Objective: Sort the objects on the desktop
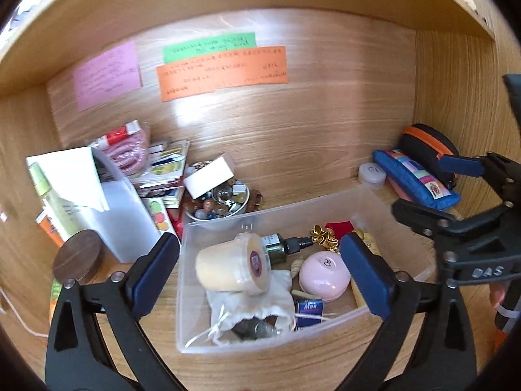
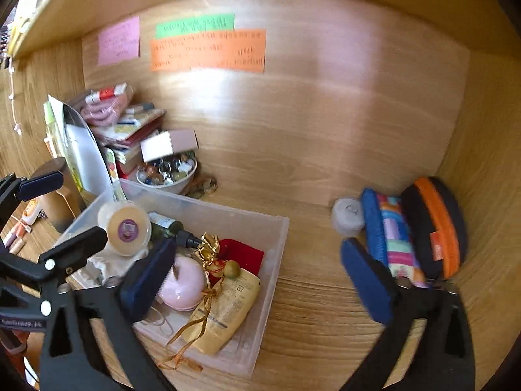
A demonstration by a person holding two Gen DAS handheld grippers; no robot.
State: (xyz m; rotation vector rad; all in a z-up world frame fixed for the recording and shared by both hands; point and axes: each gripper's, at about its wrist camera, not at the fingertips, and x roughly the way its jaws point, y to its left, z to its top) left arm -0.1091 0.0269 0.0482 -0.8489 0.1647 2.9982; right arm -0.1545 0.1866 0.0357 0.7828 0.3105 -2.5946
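Note:
A clear plastic bin (image 1: 403,254) (image 2: 276,244) stands on the wooden desk. It holds a cream jar (image 1: 234,268) (image 2: 125,228), a pink round case (image 1: 322,275) (image 2: 185,282), a dark dropper bottle (image 1: 283,246), a white drawstring pouch (image 1: 257,312), a gold ribbon (image 2: 208,247) and a tan tube (image 2: 224,312). My left gripper (image 1: 260,277) is open and empty, its fingers astride the bin. My right gripper (image 2: 260,280) is open and empty over the bin's right end. It also shows at the right of the left wrist view (image 1: 433,189).
A blue patchwork pouch (image 2: 387,234), a black-and-orange zip case (image 2: 436,224) and a small white jar (image 2: 348,216) lie at the right wall. A bowl of marbles (image 1: 221,203), a white box (image 1: 208,176), stacked books and a white holder (image 1: 127,215) crowd the left. Coloured notes are stuck on the back wall.

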